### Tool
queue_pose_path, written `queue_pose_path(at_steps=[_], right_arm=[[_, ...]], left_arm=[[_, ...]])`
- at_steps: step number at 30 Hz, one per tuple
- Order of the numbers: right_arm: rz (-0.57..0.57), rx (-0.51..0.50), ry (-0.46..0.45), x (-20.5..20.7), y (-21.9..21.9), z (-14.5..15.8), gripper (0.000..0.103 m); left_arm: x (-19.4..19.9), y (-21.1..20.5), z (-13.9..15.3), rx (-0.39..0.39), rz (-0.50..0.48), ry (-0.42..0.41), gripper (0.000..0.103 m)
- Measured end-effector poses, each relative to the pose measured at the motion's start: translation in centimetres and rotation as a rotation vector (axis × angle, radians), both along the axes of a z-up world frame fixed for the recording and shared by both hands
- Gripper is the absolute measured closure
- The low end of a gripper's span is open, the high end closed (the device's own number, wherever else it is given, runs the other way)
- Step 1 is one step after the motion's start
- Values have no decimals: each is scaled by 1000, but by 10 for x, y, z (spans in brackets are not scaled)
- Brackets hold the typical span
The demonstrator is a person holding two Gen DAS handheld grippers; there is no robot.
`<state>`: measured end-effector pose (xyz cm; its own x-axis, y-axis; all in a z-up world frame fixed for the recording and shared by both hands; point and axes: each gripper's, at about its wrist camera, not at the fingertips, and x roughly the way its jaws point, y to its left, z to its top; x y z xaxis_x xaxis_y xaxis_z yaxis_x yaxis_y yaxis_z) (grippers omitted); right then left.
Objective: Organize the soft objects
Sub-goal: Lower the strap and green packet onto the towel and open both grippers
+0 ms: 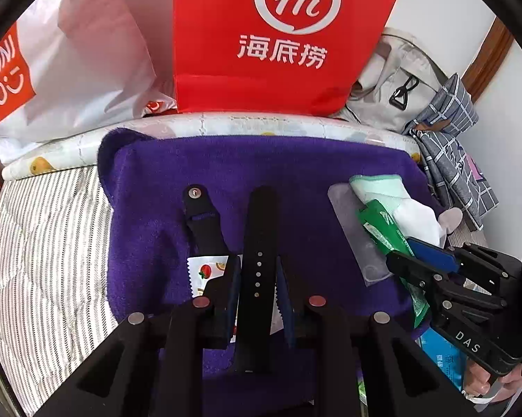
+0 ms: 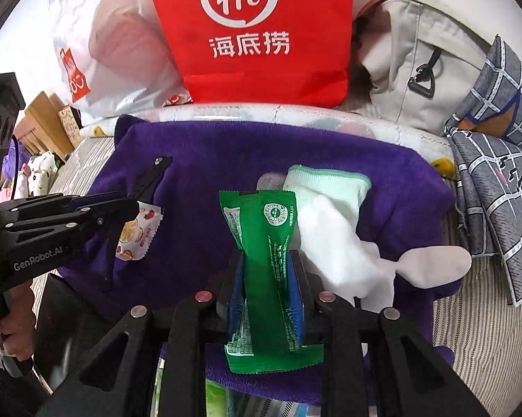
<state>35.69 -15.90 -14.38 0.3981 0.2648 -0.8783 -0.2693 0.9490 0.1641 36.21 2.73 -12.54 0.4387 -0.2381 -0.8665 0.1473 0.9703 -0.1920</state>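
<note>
A black strap point(image 1: 257, 260) is clenched by the left gripper point(image 1: 258, 288), a green packet point(image 2: 268, 260) by the right gripper point(image 2: 268, 285); the purple towel point(image 2: 198, 160) at centre frame is crowded by a white sock point(image 2: 330, 229).

Black strap point(image 1: 259, 271) and green packet point(image 2: 266, 260) upright over purple towel point(image 1: 295, 173)

My right gripper point(image 2: 266, 274) pinches a green packet point(image 2: 268, 243) above the purple towel point(image 2: 209, 160), beside a white sock point(image 2: 334, 222). At left, my left gripper point(image 2: 122, 205) hovers over a fruit-printed sachet point(image 2: 139, 232); a red bag point(image 2: 250, 34) stands behind.
</note>
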Motion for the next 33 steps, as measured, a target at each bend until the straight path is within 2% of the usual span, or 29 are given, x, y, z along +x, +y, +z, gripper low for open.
queue_pose_path(at_steps=[4,6,8,9,10,11,18,22,28,33], right_arm=[[0,-3,8,0,1,-1,73],[-2,3,20,1,1,-2,67],[-7,12,20,-1,-2,0,62],[-10,10,20,-2,-3,1,59],[-17,6,19,-5,-5,3,50],[-23,4,12,-8,-7,5,45],[-39,27,-54,-46,-27,36,44],[-24,32,-27,-73,-29,42,44],[70,9,3,-108,-9,38,44],[128,-72,46,-122,12,18,44]], left_arm=[[2,-1,-2,-9,-2,15,82],[3,-1,-3,-15,-2,25,82],[3,0,-2,-18,2,35,68],[3,0,-1,-16,5,35,55],[2,1,1,-9,11,24,48],[-1,1,4,-1,18,13,47],[-26,11,19,8,36,-9,47],[-43,23,27,-20,54,-23,44],[-76,42,32,-28,78,-41,41],[-101,55,34,-13,93,-63,39]])
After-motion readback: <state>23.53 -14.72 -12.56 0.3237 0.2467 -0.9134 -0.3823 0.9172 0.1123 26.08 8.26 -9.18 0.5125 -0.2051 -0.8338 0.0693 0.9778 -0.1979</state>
